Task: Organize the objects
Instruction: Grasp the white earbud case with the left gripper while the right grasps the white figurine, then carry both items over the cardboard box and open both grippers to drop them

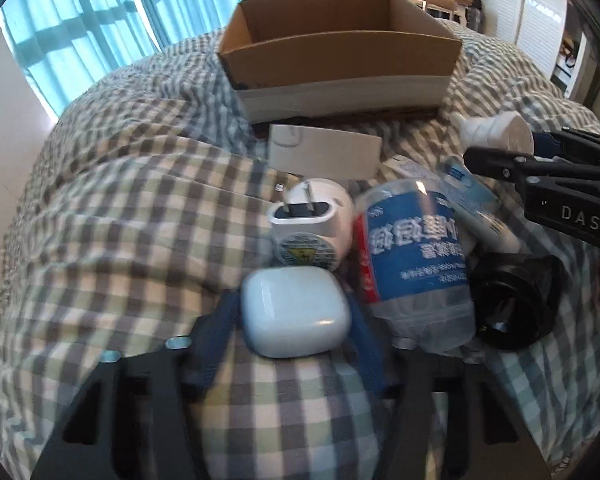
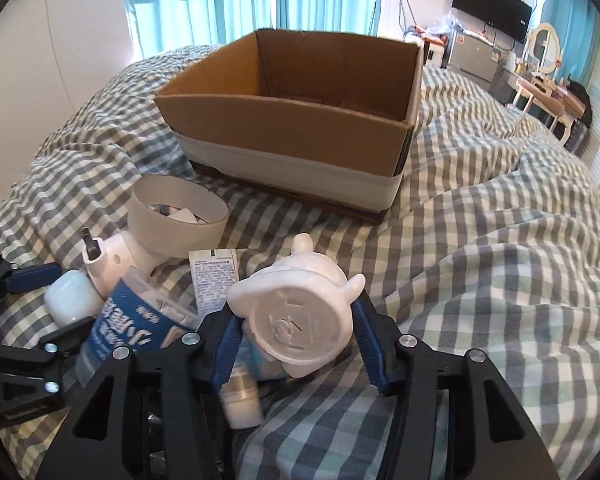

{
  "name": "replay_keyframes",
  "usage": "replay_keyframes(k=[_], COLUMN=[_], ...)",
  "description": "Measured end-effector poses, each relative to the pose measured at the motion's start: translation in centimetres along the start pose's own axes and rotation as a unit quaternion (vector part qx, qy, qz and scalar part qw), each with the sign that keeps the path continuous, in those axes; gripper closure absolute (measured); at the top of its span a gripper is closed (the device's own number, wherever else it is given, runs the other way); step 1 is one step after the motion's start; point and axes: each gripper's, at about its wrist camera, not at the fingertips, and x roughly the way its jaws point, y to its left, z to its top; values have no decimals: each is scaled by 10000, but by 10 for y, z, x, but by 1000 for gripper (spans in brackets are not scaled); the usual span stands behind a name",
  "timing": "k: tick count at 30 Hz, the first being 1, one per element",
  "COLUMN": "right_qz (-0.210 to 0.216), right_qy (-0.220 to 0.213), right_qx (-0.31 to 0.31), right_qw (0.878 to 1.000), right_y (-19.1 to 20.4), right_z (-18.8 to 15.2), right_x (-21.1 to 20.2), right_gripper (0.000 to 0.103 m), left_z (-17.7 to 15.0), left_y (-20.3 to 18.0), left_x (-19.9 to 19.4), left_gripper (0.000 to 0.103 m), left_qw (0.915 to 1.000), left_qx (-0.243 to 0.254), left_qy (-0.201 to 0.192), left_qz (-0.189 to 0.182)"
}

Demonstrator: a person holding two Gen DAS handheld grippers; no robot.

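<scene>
A pale blue earbud case (image 1: pixel 296 312) is being gripped by the left claw (image 1: pixel 296 332), its blue pads pressed against the two sides; it is lying flat on the checked bed cover (image 1: pixel 132 232) with its long axis running across the claw, and its rounded front is pointed toward the white plug adapter (image 1: pixel 312 224), which is touching it on the far side. No earlier picture being given, only the closed grip itself is being shown. A white figurine (image 2: pixel 296 320) is being clasped by the right claw (image 2: pixel 296 332), tilted so that its round base is being turned toward the camera and its head is being pointed away toward the cardboard box (image 2: pixel 292 136). Just beside the earbud case, on its right in the left wrist view, a crushed water bottle with a blue label (image 1: pixel 412 264) is lying lengthwise, its far end pointed roughly toward the box. A black ring-shaped object (image 1: pixel 512 304) is resting against the bottle's right side, and a white tube (image 1: pixel 476 204) is lying beyond it. A white paper band (image 2: pixel 178 210) is standing between the adapter and the box, and a small printed carton (image 2: pixel 214 276) is lying just behind the figurine. The box is standing open on the bed, well apart from the pile, with the band and adapter lying in the line between it and the case.
</scene>
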Motion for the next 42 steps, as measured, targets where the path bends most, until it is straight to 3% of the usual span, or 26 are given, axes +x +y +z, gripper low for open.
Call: replay_keyframes(k=[8, 14, 25, 32, 42], right_qz=[-99, -93, -55, -57, -78], right_qy=[-326, -583, -1345, -1501, -1284], right_qx=[-240, -299, -665, -691, -453], right_qw=[9991, 9978, 9887, 9862, 9907], right_y=[9, 18, 29, 15, -26], right_z=[-4, -1, 55, 109, 180], right_x=[-39, -68, -121, -112, -40], right_gripper=[52, 52, 52, 52, 52], left_z=[-4, 6, 85, 140, 214], left_y=[5, 15, 41, 51, 47], left_x=[-19, -53, -112, -109, -40], left_gripper=[50, 50, 50, 50, 50], left_qw=[9990, 9944, 9719, 9631, 9704], left_qx=[-274, -587, -758, -661, -368], left_qy=[-340, -875, -2122, -2507, -2283], left_qz=[-52, 112, 680, 722, 700])
